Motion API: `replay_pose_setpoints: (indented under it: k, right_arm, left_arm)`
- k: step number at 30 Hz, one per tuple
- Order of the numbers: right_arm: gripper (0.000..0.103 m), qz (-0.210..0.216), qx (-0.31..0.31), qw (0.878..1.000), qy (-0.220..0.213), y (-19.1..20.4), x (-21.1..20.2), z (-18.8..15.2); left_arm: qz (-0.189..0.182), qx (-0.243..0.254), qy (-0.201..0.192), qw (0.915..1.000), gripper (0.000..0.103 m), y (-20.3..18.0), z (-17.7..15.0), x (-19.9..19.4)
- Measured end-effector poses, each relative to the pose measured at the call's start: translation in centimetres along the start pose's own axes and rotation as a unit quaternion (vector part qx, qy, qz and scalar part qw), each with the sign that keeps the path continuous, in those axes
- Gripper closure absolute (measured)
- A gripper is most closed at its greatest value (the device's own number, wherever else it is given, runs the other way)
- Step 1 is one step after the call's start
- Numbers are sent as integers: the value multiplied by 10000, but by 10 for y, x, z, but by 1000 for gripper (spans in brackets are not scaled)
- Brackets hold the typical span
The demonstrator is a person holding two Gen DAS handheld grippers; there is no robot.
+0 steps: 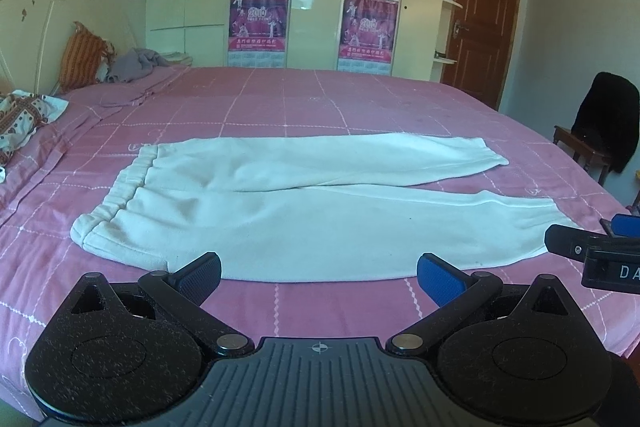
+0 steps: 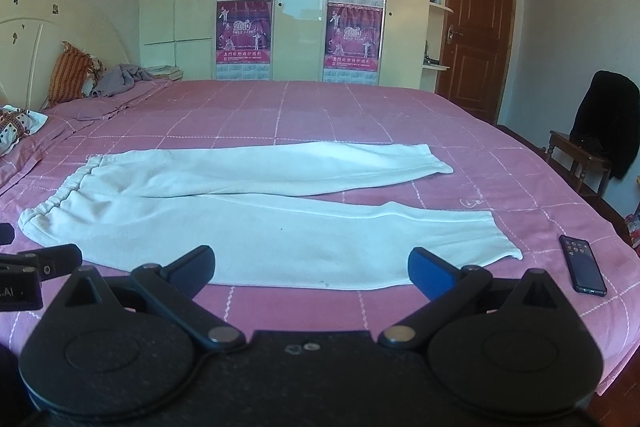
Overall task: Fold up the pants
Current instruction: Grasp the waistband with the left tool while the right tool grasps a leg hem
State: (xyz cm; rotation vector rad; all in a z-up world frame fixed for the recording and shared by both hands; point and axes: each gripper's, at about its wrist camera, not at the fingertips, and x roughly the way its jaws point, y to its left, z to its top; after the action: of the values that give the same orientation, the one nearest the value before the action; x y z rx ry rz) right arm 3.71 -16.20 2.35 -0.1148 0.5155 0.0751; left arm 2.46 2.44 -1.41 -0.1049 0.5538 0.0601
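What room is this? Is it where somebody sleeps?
Most likely a bedroom. A big bed with a pink checked cover fills it, a pillow leans on the headboard, and tall wardrobe doors stand behind. White pants lie flat on the bed.

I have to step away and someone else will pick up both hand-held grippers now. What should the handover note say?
Left hand-held gripper: open, empty, at the near edge of the pants.
Right hand-held gripper: open, empty, also at the near edge.
Pants lie flat on the pink bed, waistband to the left, cuffs to the right, legs slightly apart.
A phone lies right of the near cuff.
Done: spread flat. Left: every fold.
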Motion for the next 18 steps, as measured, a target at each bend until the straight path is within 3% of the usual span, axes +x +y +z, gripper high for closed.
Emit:
replay_pose_setpoints:
  k: [4,7,12,17,18]
  right_arm:
    - [0,121,-100,9999,11,2,19,10]
    - [0,330,-98,9994,47,0,42,22]
    - [6,842,-39,9964,22,-4,98,55]
    - [20,1091,-429,9931,82,6,180,92]
    - [29,1167,-453,9920,138,9,197,99]
  left_arm:
    - [40,-286,134,9995,0,20,11,26]
    - [-176,-574,255,9979,0,42,25,54]
    - [364,-215,347,9985,0,78,64,118]
    - [611,-388,476,9962,1,162,110,206]
    - [772,-332,442,9955,18,179,117,222]
